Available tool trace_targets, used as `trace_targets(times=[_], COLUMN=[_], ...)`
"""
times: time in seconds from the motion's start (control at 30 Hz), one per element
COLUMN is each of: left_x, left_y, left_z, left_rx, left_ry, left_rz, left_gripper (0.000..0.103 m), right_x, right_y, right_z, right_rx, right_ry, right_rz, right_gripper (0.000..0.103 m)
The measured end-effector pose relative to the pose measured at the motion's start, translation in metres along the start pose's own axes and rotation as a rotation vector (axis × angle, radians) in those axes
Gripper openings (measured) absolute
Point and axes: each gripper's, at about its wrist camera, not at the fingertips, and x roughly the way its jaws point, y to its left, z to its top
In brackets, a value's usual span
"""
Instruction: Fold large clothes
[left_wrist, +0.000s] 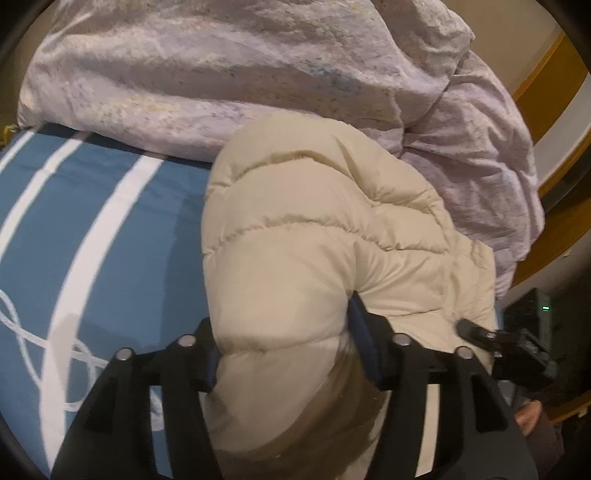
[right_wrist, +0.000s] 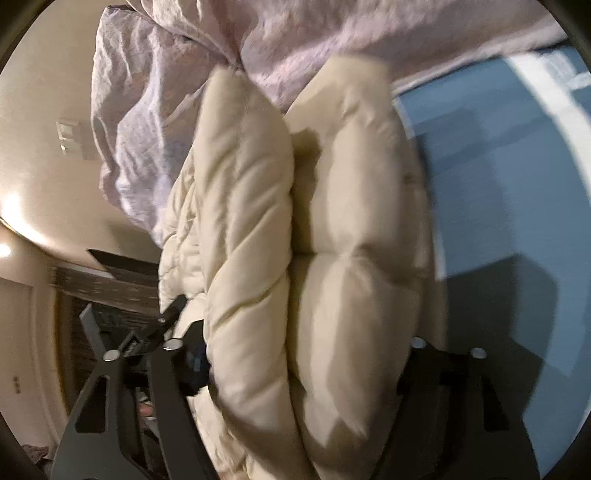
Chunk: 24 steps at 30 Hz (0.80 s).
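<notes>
Cream puffer jacket (left_wrist: 295, 258) sat on the bed, on the blue striped sheet (left_wrist: 92, 221), butted against the crumpled lilac duvet (left_wrist: 221, 74) at its 12 and 2 o'clock. It was already bundled: in the right wrist view two thick quilted rolls lay side by side, seam between them running 12 to 6, so at least one fold looked done. Edges weren't squared; thinner lining spilled out at the bundle's 9 o'clock.

Left gripper (left_wrist: 284, 354): jaws spread around the near end of the bundle, one finger at each flank. Fabric bulged between them and touched the blue pads. Whether they were pressing or just resting against the puff, I couldn't tell for sure; looked more like a loosened hold than a pinch.

Right gripper (right_wrist: 306, 354): also spread wide, straddling both rolls. Left finger sat against the fabric at 9 o'clock; right finger was mostly hidden behind the roll at 3 o'clock. Same read: jacket between the jaws, no clear squeeze. The right wrist view was motion-blurred, so low confidence.

The other gripper's finger tip showed at 4 o'clock in the left view, close by. So both hands were working the same end.

My estimate: late stage. Left to do: compact it, tuck the loose lining, set it down square. The puffy fill will probably spring open once released.
</notes>
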Motion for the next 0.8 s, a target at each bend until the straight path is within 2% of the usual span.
trace_targets(times=[0.13, 0.27, 0.33, 0.53, 0.67, 0.8], left_x=[-0.011, -0.028, -0.033, -0.032, -0.023, -0.014], left_y=[0.000, -0.007, -0.017, -0.051, -0.064, -0.068], left_z=[0.004, 0.011, 0.014, 0.017, 0.018, 0.020], left_rx=[0.008, 0.040, 0.074, 0.197, 0.235, 0.259], left_ry=[-0.027, -0.091, -0.119, -0.175, -0.189, -0.198], left_rz=[0.054, 0.091, 0.102, 0.138, 0.154, 0.184], left_gripper=[0.068, 0.072, 0.075, 0.082, 0.083, 0.083], right_x=[-0.028, -0.057, -0.073, -0.033, -0.009, 0.010], right_y=[0.012, 0.030, 0.033, 0.091, 0.105, 0.108], right_z=[0.009, 0.020, 0.023, 0.026, 0.015, 0.010], right_rx=[-0.036, -0.124, -0.172, -0.358, -0.498, -0.567], right_ry=[-0.076, -0.198, -0.231, -0.240, -0.223, -0.221], right_rz=[-0.088, -0.183, -0.200, -0.243, -0.310, -0.357], right_gripper=[0.078, 0.078, 0.078, 0.077, 0.070, 0.064])
